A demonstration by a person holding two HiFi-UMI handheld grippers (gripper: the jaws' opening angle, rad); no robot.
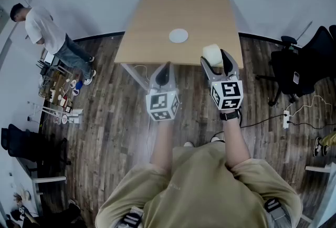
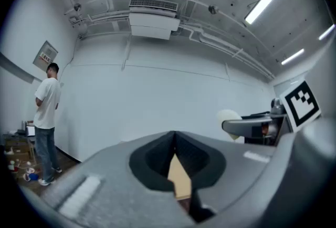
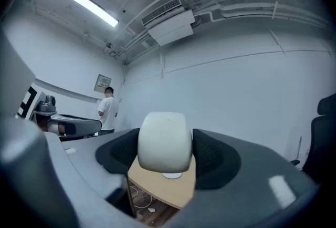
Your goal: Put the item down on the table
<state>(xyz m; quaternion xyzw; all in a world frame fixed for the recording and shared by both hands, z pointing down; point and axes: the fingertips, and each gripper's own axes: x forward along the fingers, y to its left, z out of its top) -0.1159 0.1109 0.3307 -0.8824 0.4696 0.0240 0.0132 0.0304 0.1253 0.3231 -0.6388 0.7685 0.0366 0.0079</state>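
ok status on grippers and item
Left gripper shut, empty. Right gripper shut on rounded white block, above near edge of light wooden table. Flat white disc mid-table, not underneath.

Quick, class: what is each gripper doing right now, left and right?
Left gripper: shut, nothing between its jaws.
Right gripper: shut on a smooth white rounded item.

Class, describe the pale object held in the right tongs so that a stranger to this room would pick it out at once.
Start at the wooden table in the middle of the room. Over its near right corner, the right tongs grip a rounded white lump. Unlike the flat white disc lying mid-table, it is bulky and clamped between dark pads.
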